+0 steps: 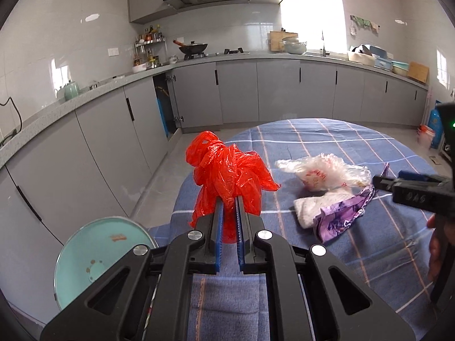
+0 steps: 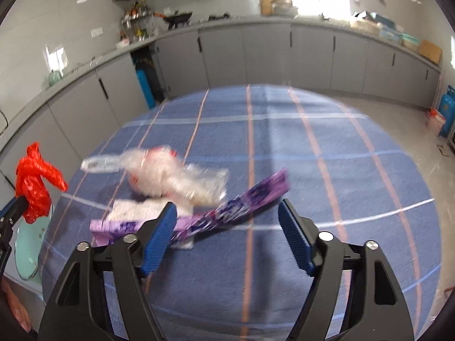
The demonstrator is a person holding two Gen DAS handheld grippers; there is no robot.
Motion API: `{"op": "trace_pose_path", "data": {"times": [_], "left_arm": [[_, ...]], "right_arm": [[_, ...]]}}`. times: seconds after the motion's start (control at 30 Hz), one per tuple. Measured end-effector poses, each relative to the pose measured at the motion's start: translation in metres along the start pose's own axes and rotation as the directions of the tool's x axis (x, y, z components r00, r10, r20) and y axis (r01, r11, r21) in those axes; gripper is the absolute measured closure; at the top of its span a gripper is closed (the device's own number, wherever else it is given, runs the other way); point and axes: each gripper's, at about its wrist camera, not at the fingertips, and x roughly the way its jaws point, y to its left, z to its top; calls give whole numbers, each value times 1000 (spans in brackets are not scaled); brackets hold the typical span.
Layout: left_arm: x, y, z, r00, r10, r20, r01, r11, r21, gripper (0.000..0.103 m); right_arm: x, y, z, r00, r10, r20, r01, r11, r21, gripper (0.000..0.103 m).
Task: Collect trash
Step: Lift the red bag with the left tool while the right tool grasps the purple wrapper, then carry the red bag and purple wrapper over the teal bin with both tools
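A: What is the left gripper point(image 1: 227, 213) doing?

B: It is clamping a crumpled red plastic bag point(image 1: 227, 176) between its blue pads. The bag is standing up from the jaws at the centre of the left wrist view, lifted off the blue checked tablecloth point(image 1: 327, 270). In the right wrist view the same bag is showing at the left edge of the frame.

A: And the right gripper point(image 2: 227, 227)?

B: Its jaws are standing apart, low in the centre of the right wrist view. A purple wrapper point(image 2: 227, 213) is lying on the cloth between the two blue pads, running from lower left to upper right. The left pad is overlapping it in the picture; whether it is touching I cannot tell. The right pad is standing clear of it.

A: What other trash is lying there?

B: A clear plastic bag with red print point(image 1: 321, 170) is lying just above the wrapper, and a white tissue point(image 1: 312, 207) is lying beside both, partly under them. In the left wrist view all three are sitting right of centre, with the right gripper's tips reaching in from the right edge.

A: Anything lower down?

B: A pale green bin point(image 1: 99, 258) is showing at the lower left of the left wrist view, beside the table.
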Motion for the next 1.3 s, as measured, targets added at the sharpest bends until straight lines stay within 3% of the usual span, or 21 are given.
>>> {"op": "trace_pose_path", "data": {"times": [0.07,0.17,0.2,0.23,0.63,0.67,0.7,0.73,0.87,0.97,1.03,1.13,1.3], "left_arm": [[-2,2,-1,1000,-3,0,3,1000,-1,95],[-7,7,-3,1000,-1,9,1,1000,-6,95],[-9,10,-2,1000,0,11,0,1000,-9,95],[-10,12,-1,1000,1,15,-1,1000,-13,95],[-33,24,-3,999,25,39,-24,1000,-19,95],[-34,25,-3,999,27,41,-26,999,-18,95],[-35,26,-3,999,26,41,-26,1000,-18,95],[-36,26,-4,999,26,41,-25,1000,-16,95],[-38,29,-9,999,31,36,-31,999,-9,95],[-37,28,-17,999,27,19,-27,1000,3,95],[-36,26,-23,1000,18,5,-18,1000,20,95],[-38,25,-29,1000,14,2,-14,999,38,95],[-48,37,-23,999,32,29,-33,999,14,95]], "right_arm": [[10,6,-6,999,10,-48,-11,1000,-8,47],[9,4,-7,997,49,-54,-48,999,7,79],[8,5,-7,997,51,-53,-51,999,-1,97],[6,4,-6,996,65,-57,-65,998,-2,102],[-31,9,-21,996,85,10,-85,996,-36,99],[-34,8,-21,996,90,19,-90,996,-24,91],[-34,7,-21,995,97,19,-97,995,-17,59],[-36,7,-22,994,108,27,-108,994,-8,45],[-32,15,-25,995,101,-16,-101,994,-38,50],[-22,21,-33,992,98,-80,-103,993,-55,61],[-15,23,-40,985,115,-132,-124,991,-56,88],[-24,25,-44,988,116,-106,-124,990,-70,98],[-46,24,-41,996,81,-24,-83,992,-94,99]]}}
